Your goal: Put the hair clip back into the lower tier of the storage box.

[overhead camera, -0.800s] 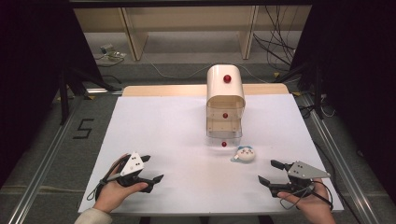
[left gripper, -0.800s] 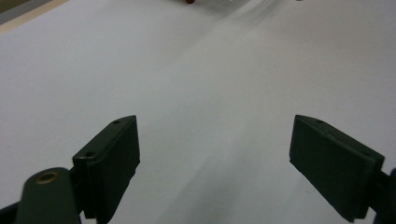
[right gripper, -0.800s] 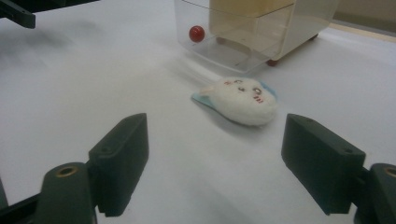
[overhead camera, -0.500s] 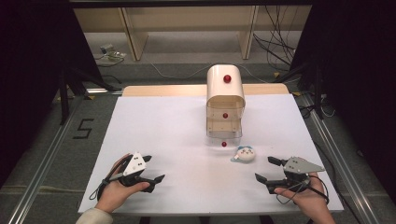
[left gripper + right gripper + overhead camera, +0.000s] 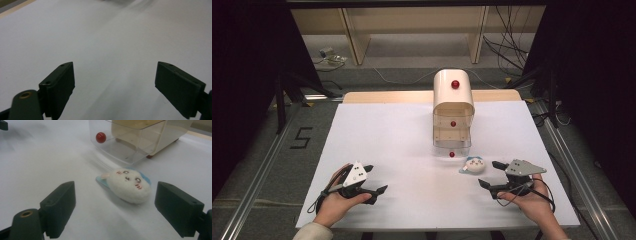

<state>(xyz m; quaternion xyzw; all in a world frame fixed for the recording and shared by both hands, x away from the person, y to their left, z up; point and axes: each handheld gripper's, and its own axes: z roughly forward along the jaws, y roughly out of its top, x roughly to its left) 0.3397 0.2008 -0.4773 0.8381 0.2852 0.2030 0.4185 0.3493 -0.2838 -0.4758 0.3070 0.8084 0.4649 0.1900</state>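
A small white plush toy (image 5: 473, 165) (image 5: 129, 185) with a face and light blue ears lies on the white table, just in front of a cream drawer unit (image 5: 453, 107). The unit's bottom clear drawer (image 5: 127, 140), with a red knob (image 5: 101, 137), is pulled out. My right gripper (image 5: 489, 174) (image 5: 115, 207) is open a short way to the right of the toy, jaws pointing at it, not touching. My left gripper (image 5: 374, 180) (image 5: 115, 87) rests open at the front left, with bare table between its jaws.
The white table top (image 5: 382, 135) spreads wide between the two hands. Two more red knobs (image 5: 455, 84) mark the unit's upper drawers. Metal rails (image 5: 262, 160) run along both sides of the table, and cables lie on the floor behind.
My right gripper has moved a little to the left, closer to the plush toy. The left hand has stayed in place.
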